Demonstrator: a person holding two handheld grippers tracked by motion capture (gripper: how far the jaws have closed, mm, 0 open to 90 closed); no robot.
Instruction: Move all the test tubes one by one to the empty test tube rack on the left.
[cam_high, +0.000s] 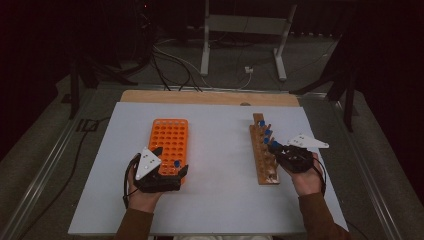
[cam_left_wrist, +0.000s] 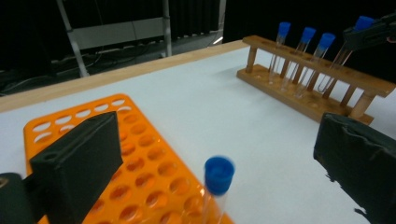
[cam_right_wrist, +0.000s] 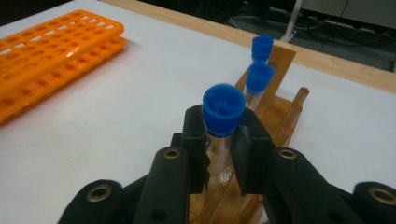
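While the right gripper (cam_right_wrist: 219, 154) is clamped on a blue-capped test tube (cam_right_wrist: 223, 122) just under its cap, the step in hand looks like drawing that tube up out of the wooden rack (cam_high: 263, 152) so it can go across to the orange rack (cam_high: 169, 142). In the right gripper view the jaws pinch the glass from both sides, and the tube seems to stand with its lower end still down among the rack's holes, though I cannot tell how deep. Nearer the person in the high view, the left gripper (cam_high: 161, 176) sits at about 7 o'clock on the bench (cam_high: 220, 200), over the near end of the orange rack, with its jaws spread wide and holding nothing; between them in the left gripper view stands a second capped tube (cam_left_wrist: 217, 184), already seated in a hole near that rack's near edge. Farther off, toward 1 o'clock, the remaining capped tubes (cam_left_wrist: 304, 56) wait upright in the wooden rack, just beyond the held one. My judgement is that the next move calls for a straight lift along the tube's own axis, clear of the upper rail, before any swing toward 9 o'clock, since pulling sideways early could lever the glass against the wood; then a free hole beside the seated tube must be picked.
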